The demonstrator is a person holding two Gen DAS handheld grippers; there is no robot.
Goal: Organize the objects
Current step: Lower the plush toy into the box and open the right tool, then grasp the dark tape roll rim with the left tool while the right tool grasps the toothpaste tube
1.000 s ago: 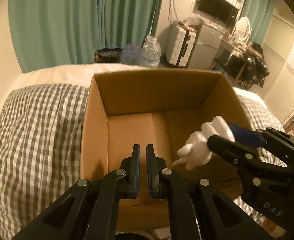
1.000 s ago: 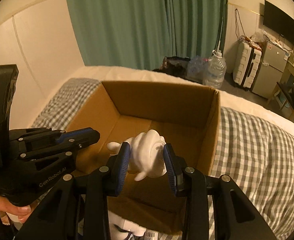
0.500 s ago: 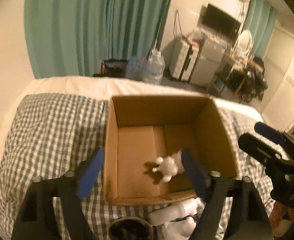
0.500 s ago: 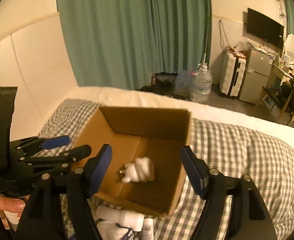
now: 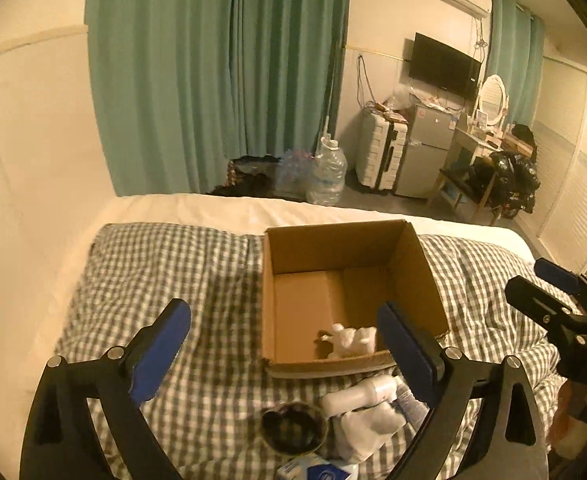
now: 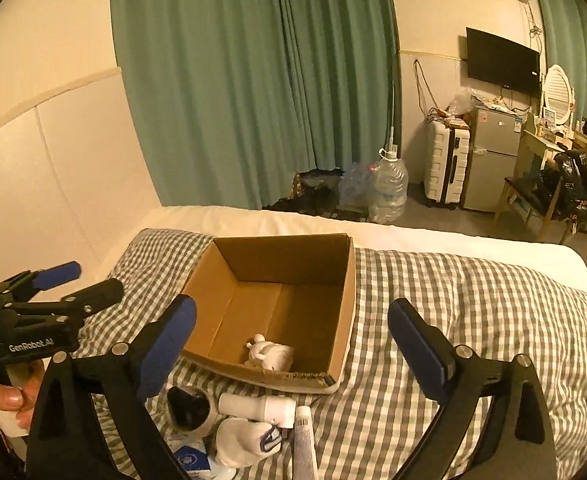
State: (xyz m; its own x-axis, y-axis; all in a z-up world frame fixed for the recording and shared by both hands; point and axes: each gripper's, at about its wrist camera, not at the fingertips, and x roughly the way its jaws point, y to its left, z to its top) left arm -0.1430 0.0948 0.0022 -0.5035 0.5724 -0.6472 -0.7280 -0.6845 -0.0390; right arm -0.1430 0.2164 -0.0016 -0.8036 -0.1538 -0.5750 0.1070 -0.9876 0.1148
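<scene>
Both tools open above the bed, the toy in the box.
The left tool [image 5: 283,344] and the right tool [image 6: 291,338] both have their fingers spread wide and hold nothing. The white toy [image 6: 270,356] lies inside the cardboard box [image 6: 347,304], at its near wall. Near the box, on the checked blanket [image 6: 473,312], lie a white bottle [image 6: 259,406], a tube [image 6: 304,440] and a dark round container [image 5: 292,428].

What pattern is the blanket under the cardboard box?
Grey-and-white check on the blanket under the cardboard box; the right wrist view shows it best.
</scene>
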